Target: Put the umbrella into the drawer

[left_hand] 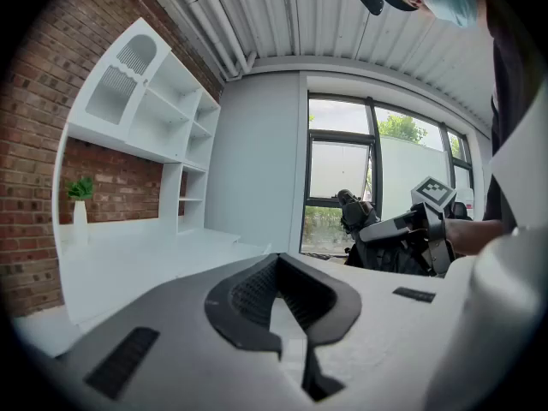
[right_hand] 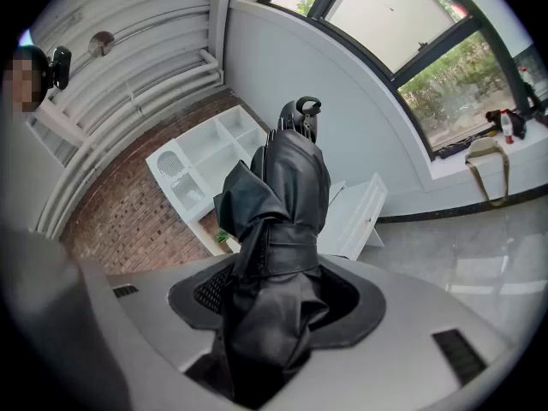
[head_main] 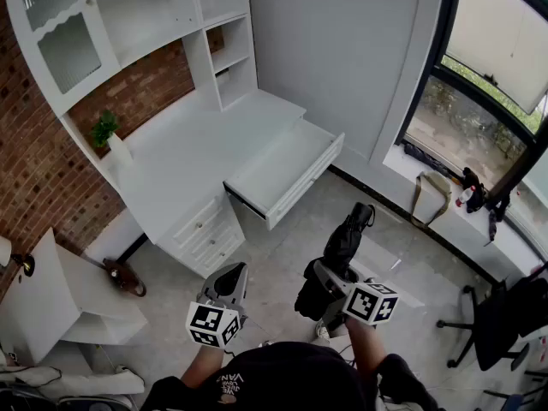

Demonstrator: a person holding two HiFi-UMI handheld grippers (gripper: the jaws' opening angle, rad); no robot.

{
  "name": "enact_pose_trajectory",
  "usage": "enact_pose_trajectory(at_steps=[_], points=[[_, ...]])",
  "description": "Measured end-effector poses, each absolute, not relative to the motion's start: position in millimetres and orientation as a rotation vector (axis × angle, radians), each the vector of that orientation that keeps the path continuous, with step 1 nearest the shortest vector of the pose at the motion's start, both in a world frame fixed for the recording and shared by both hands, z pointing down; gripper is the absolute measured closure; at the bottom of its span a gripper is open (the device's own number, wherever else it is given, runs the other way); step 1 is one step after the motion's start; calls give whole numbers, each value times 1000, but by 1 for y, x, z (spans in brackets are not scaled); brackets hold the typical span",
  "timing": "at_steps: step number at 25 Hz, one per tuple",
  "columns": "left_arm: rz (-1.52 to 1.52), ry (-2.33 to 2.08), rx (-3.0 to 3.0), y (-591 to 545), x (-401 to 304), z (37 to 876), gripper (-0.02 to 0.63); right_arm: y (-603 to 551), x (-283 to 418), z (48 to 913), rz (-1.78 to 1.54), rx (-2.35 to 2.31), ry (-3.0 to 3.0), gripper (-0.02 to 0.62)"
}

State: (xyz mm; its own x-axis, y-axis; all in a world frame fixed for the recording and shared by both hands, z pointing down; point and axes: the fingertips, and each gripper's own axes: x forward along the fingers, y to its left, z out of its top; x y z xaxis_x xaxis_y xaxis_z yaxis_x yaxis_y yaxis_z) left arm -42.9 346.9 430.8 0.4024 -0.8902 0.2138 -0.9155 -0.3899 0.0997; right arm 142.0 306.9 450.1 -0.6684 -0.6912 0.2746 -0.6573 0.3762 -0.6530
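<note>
Nearest, the right gripper (right_hand: 272, 315) is clamping the folded black umbrella (right_hand: 287, 187) low down, its long axis pointing ahead. The left gripper (head_main: 228, 282), jaws together and empty, is hovering alongside. The open desk drawer (head_main: 282, 169) is waiting forward-left.

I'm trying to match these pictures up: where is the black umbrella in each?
Head view: umbrella lower right of centre.
Left gripper view: right of centre, before the window.
Right gripper view: dead centre, between the jaws.
Shared landmark: white shelf unit.
</note>
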Motion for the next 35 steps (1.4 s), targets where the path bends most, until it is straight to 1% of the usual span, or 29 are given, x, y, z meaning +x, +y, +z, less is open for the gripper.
enact_pose_trajectory(at_steps=[10,17,23,35], points=[[174,-1544,2513,354,-70,433,600,322,107,452,-1188,-1288,2524,354],[177,-1503,2513,337,-74,445,600,304,98,462,-1238,-1304,2510,354],[186,-1515,2501,288,-71,450,600,254,97,470,-1264,-1278,2540,354],[176,-1587,2471,158,-37,445,600,120,115,479,-1328,-1178,2636,354]])
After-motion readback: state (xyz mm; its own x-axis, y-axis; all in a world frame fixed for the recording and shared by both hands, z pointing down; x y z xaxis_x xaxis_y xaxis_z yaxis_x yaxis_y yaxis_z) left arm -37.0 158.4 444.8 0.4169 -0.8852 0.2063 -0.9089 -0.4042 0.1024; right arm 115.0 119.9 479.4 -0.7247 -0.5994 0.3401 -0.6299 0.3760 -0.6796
